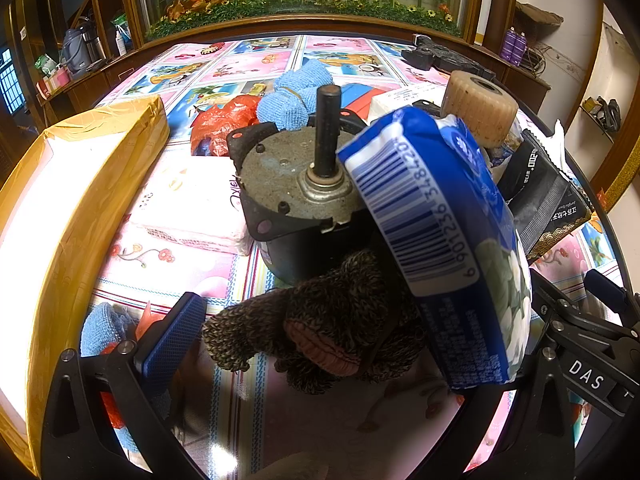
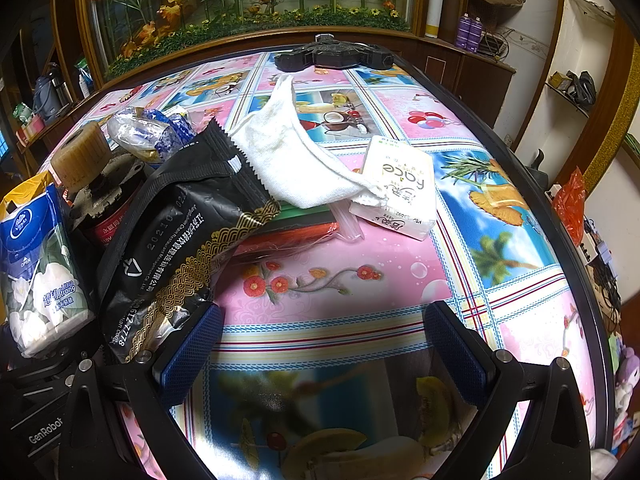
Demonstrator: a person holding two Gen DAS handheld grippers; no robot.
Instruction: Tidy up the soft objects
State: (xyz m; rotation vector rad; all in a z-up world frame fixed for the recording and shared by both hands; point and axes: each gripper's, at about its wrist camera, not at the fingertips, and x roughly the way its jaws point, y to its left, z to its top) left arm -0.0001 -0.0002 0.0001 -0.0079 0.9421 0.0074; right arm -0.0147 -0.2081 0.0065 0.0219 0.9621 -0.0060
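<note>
Tissue pack (image 1: 436,240), the blue one, stands tilted at the right edge of the left gripper (image 1: 320,344); only one blue pad shows there, so I cannot tell if it is gripped or merely leaning. Just beyond lies a brown knit glove (image 1: 320,328) against the dusty motor (image 1: 292,188). The right gripper (image 2: 320,344) hangs released over bare tablecloth (image 2: 340,292). Farther off lie a white sock (image 2: 288,160) and a white tissue pack (image 2: 400,192). Best to lift soft items clear of the heavy motor, squeezing gently.
</note>
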